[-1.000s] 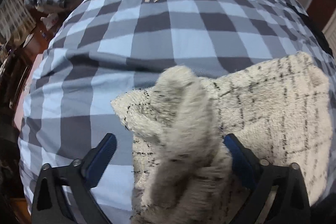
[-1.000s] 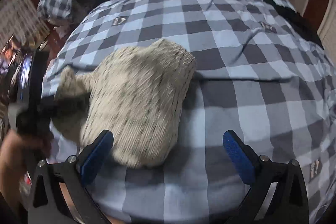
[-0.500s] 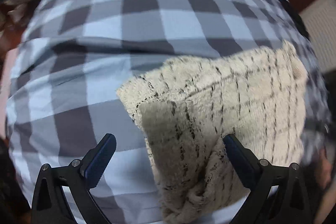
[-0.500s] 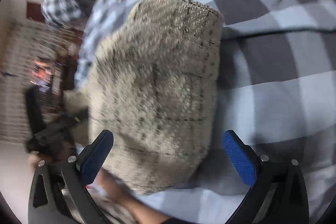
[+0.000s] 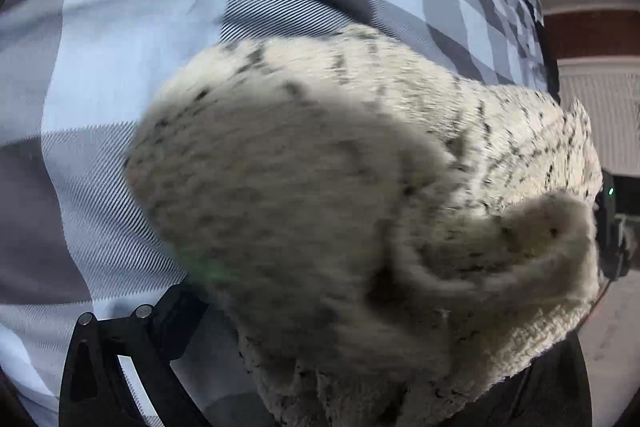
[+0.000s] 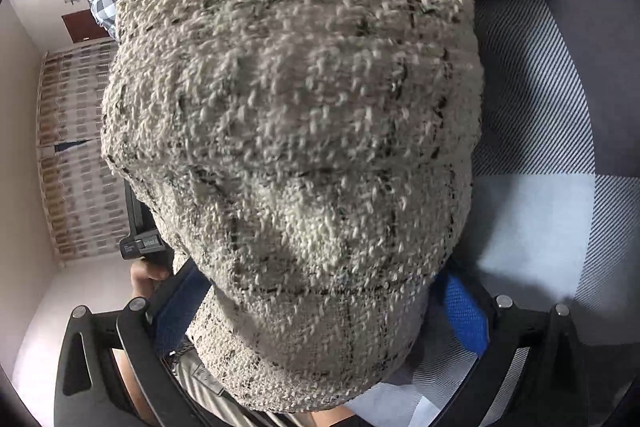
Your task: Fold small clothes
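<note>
Checked bedspread [image 5: 120, 75] beneath both grippers. Cream knit garment [image 6: 304, 131] fills the right view, long axis running straight ahead between the right gripper's [image 6: 320, 311] wide-apart fingers. Left gripper [image 5: 320, 339]: one finger visible, the other hidden by blurred knit; its width cannot be told.

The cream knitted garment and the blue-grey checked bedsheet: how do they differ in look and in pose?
The cream knitted garment is coarse and fuzzy; the blue-grey checked bedsheet is a smooth, fine weave. The garment bears thin dark lines, the bedsheet broad squares. The garment is bunched in a heap; the bedsheet lies spread beneath it. Both are soft cloth.
</note>
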A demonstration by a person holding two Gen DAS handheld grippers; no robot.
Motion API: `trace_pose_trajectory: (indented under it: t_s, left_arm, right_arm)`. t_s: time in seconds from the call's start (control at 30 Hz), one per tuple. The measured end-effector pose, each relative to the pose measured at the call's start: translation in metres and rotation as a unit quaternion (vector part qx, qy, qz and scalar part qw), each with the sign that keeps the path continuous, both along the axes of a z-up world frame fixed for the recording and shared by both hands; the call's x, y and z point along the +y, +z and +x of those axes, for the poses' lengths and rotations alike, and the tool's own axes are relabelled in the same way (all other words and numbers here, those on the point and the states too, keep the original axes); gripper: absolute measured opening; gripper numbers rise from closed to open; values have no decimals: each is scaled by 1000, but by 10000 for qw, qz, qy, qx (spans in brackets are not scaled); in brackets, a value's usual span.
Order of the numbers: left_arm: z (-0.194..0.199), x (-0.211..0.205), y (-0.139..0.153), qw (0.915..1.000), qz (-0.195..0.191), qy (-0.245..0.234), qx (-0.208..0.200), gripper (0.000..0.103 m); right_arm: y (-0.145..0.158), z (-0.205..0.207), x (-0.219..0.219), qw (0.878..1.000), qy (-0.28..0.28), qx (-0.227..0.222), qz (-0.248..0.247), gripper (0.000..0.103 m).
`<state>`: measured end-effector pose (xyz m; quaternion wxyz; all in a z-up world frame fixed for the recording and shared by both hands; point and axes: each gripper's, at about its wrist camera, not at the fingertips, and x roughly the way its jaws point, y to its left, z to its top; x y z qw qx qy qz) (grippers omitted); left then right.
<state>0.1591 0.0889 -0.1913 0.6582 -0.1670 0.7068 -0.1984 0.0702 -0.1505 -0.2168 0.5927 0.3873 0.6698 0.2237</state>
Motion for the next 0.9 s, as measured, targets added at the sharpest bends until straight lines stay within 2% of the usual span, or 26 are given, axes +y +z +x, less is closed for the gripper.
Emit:
trace_pose_trajectory:
  t_s: [0.03,0.07,0.2,0.27,0.3,0.37,0.43,0.6,0.67,0.8,0.9]
  left_arm:
    - [-1,-3,4,9999,-40,-46,-108,91]
    - [-2,-4,10,9996,-194,-79,-178,73]
    - [-8,-12,29,9982,-57,-191,-572,54]
    - [-9,-17,42,9961,93,-261,-840,43]
    - [-11,-18,53,9947,133,-232,-991,42]
    - [-11,-21,72,9929,46,-97,-1189,40]
    - [-8,-28,84,9911,-31,-35,-1332,40]
    - [25,-64,119,9819,-180,151,-1878,40]
    - [49,-82,123,9795,-239,259,-1982,40]
    - [88,-106,107,9810,-217,385,-1887,40]
    - [104,-118,87,9843,50,310,-1738,40]
  right_arm:
    - [0,1,2,10000,12,22,-3,103]
    - [1,2,5,10000,39,6,-46,102]
    - [13,24,6,9994,17,-206,-282,99]
    - [30,24,13,9969,135,-553,-551,85]
    - [38,22,16,9954,163,-686,-653,82]
    - [59,21,20,9911,159,-1050,-809,67]
    - [82,22,19,9858,95,-1447,-844,62]
    - [124,46,-3,9705,-280,-2175,-1001,62]
    - [126,60,-16,9676,-502,-2260,-1004,62]
    - [116,96,-41,9679,-854,-2134,-1012,62]
    - [95,120,-50,9703,-1079,-1918,-1007,62]
